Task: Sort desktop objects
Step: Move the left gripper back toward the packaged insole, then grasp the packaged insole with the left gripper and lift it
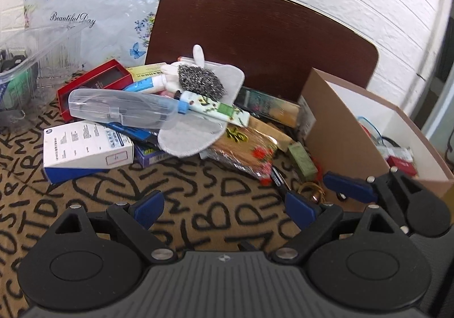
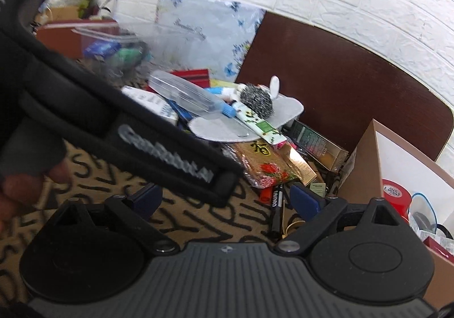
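Note:
A pile of desktop objects lies on the letter-print cloth (image 1: 198,204). In it are a clear plastic case (image 1: 122,108), a steel scourer (image 1: 201,81) on a grey cloth pad (image 1: 193,133), a white box (image 1: 85,147), a red box (image 1: 93,85) and a gold packet (image 1: 247,153). My left gripper (image 1: 224,208) is open and empty, short of the pile. My right gripper (image 2: 227,200) is open too, with nothing between its pads. A black marker (image 2: 276,204) lies by its right finger. The left gripper's black body (image 2: 142,145) crosses the right wrist view.
An open cardboard box (image 1: 354,130) stands at the right, holding a red tape roll (image 2: 395,196) and small items. A clear plastic bin (image 1: 25,68) sits at the far left. A brown board (image 1: 255,34) and a printed bag (image 1: 85,14) lean on the white wall.

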Demonstrator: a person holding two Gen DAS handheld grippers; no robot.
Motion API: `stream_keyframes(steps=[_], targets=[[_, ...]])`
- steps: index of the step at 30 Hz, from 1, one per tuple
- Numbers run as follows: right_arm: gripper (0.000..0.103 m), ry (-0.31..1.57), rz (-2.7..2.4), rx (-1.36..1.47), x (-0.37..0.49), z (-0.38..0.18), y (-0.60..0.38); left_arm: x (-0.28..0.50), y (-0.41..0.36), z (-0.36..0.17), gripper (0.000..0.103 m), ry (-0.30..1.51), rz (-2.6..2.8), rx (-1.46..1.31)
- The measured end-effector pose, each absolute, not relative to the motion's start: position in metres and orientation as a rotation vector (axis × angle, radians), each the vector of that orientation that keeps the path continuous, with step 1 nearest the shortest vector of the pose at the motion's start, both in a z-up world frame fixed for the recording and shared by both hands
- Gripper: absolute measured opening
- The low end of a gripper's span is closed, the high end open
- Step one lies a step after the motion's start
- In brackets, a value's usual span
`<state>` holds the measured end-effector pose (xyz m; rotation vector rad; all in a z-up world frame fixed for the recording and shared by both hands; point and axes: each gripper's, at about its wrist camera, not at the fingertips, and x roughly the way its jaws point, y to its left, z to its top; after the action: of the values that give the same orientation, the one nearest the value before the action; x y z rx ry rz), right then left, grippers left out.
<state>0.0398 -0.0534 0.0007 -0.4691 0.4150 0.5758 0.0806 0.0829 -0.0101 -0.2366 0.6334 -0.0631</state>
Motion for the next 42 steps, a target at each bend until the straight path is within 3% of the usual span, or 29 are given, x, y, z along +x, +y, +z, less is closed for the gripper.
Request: stream_keyframes(steps=[7,21,24,28,33,42], targets=[[0.083,0.440,0.530,-0.526,0.075,-0.023,-0.038,0.118,0.088,-0.023,0.092,0.645,-0.079,-0.289],[0.056,0.427,0.436,-0.532,0.125,-0.043,-0.030,0.181,0.090,-0.044,0.076,0.699,-0.082,-0.393],[0.040,0.420,0.414,-0.526,0.129,-0.044,-0.036,0.189,0.089,-0.048,0.058,0.712,-0.093,-0.411],[0.034,0.416,0.442,-0.514,0.123,-0.040,-0.043,0.182,0.089,-0.043,0.041,0.700,-0.112,-0.424],[0.025,0.402,0.504,-0.532,0.098,-0.030,-0.047,0.160,0.091,-0.032,0.035,0.689,-0.100,-0.399],[0.019,0.426,0.637,-0.495,0.034,-0.008,-0.061,0.091,0.081,-0.021,0.026,0.694,-0.111,-0.361]])
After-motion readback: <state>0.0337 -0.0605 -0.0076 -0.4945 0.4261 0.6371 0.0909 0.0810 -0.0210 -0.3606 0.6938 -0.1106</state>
